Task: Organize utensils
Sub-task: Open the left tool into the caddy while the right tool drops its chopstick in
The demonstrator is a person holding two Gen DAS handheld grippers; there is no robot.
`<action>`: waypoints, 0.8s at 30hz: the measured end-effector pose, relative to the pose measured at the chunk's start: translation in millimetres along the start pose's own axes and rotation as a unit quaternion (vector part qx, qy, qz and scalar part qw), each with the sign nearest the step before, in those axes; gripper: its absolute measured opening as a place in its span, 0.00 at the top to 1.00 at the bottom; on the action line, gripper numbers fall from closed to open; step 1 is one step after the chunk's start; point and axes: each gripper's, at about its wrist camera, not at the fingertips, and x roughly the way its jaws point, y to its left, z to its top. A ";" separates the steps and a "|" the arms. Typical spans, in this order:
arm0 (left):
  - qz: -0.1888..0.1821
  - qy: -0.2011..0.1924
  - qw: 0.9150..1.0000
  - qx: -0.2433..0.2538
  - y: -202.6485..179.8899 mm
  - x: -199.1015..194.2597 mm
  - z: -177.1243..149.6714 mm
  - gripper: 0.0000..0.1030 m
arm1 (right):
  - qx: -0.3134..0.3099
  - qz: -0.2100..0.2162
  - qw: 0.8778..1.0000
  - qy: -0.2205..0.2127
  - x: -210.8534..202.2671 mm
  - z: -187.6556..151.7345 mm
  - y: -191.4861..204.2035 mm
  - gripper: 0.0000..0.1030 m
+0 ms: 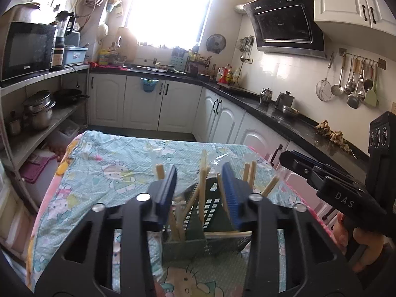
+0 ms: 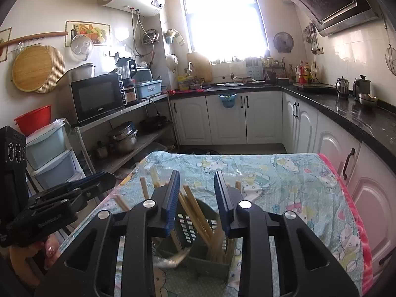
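Note:
A dark green slotted utensil holder (image 1: 210, 212) stands on the table with the cartoon-print cloth (image 1: 104, 173). Several wooden chopsticks (image 1: 201, 188) stick up out of it at angles. My left gripper (image 1: 199, 185) is open, its blue pads either side of the holder and just above it, holding nothing. In the right wrist view the same holder (image 2: 198, 255) shows with chopsticks (image 2: 195, 210) in it and a blurred metal utensil (image 2: 170, 259) at its near left corner. My right gripper (image 2: 196, 193) is open above the holder, holding nothing.
The table cloth (image 2: 284, 185) has a pink edge on the right. Clear plastic wrap (image 1: 217, 160) lies behind the holder. White cabinets under a black counter (image 2: 346, 113) run along the right. A shelf rack with microwave (image 2: 96, 96) and pots stands left.

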 end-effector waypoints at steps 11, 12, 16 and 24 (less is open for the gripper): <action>0.030 0.004 0.999 -0.017 7.7 -30.0 -4.8 0.10 | 0.012 -0.007 1.000 0.010 -27.6 -15.2 -7.6 0.41; 0.034 0.004 0.999 -0.019 8.9 -33.1 -6.0 0.10 | 0.012 -0.007 1.000 0.010 -30.2 -16.6 -8.0 0.38; 0.040 0.006 0.999 -0.024 12.1 -43.1 -10.5 0.10 | 0.008 -0.006 1.000 0.005 -43.3 -24.1 -6.1 0.26; 0.041 0.014 0.999 -0.026 10.0 -64.7 -30.1 0.10 | -0.005 -0.005 1.000 -0.006 -68.8 -40.3 4.3 0.14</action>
